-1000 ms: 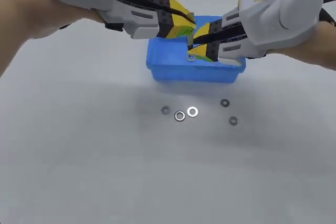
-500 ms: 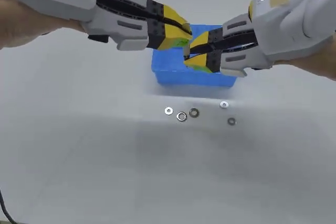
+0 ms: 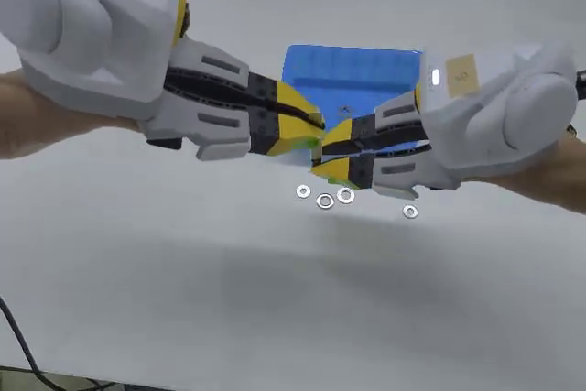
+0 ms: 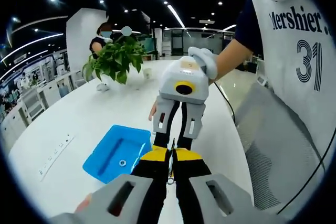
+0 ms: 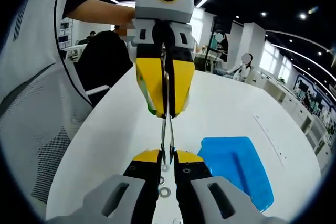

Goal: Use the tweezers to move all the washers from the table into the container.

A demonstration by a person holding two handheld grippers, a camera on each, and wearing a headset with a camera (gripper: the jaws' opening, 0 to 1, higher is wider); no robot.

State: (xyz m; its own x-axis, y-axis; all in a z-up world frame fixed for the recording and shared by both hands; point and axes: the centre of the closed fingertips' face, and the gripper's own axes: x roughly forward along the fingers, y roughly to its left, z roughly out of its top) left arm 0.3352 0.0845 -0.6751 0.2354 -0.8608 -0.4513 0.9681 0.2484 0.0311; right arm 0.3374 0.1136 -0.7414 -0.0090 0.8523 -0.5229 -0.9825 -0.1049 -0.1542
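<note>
While the left hand-held gripper (image 3: 309,130) and the right hand-held gripper (image 3: 322,158) are meeting tip to tip over the bench (image 3: 275,290), both are clenching the tweezers (image 5: 166,129) between them. In the right gripper view the thin steel legs are running along the 12-to-6 line, from the left one's pinched yellow jaws down into the right one's own pinched jaws. Which end is carrying the points I cannot tell.

In the head view the washers (image 3: 325,199) are lying at 6 o'clock of those tips, 3 of them sitting in a tight cluster and a 4th washer (image 3: 409,211) sitting apart at about 4 o'clock. The right hand-held gripper is hanging nearer to them than the left. The container (image 3: 352,75) is lying at 12 o'clock of the tips, so washers and container are sitting on opposite sides of the tweezers. 1 washer (image 4: 122,163) is resting inside the container.

The washers are showing as small, bright metal rings lying flat on the pale bench. I am judging that such flat rings are offering little to pinch, so the tweezers will need to tip down toward 6 o'clock and catch an edge.
</note>
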